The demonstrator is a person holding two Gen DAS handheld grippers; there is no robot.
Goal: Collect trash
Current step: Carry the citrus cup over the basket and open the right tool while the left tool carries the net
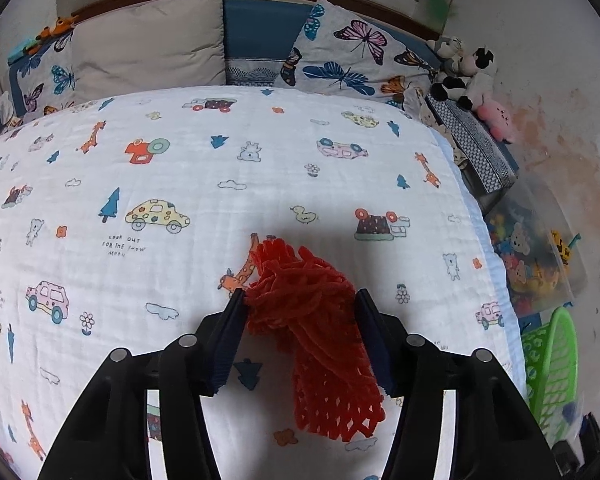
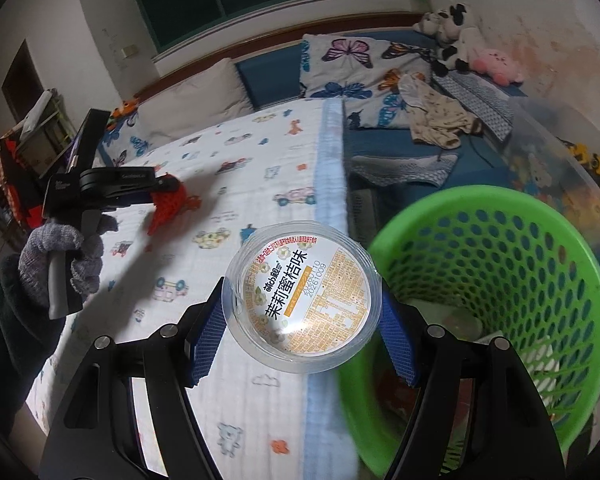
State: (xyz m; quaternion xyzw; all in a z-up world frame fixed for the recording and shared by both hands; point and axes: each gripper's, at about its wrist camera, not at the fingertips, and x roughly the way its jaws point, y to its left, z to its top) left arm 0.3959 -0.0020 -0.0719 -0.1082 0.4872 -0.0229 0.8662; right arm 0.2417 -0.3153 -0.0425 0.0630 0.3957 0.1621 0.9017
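My left gripper (image 1: 300, 300) is shut on a red foam fruit net (image 1: 316, 320) and holds it above the white patterned bedspread (image 1: 180, 184); the net hangs down between the fingers. It also shows in the right wrist view (image 2: 168, 200), held by a gloved hand. My right gripper (image 2: 302, 300) is shut on a clear plastic cup with a printed lid (image 2: 302, 294), held over the bed's right edge, just left of the green perforated basket (image 2: 500, 248). The basket also shows at the lower right of the left wrist view (image 1: 552, 364).
Pillows (image 1: 148, 40) and plush toys (image 1: 468, 76) line the bed's head. A clear bin of toys (image 1: 536, 248) stands beside the bed by the stained wall. Loose clothes (image 2: 440, 120) lie on the blue sheet. Some pale items lie inside the basket.
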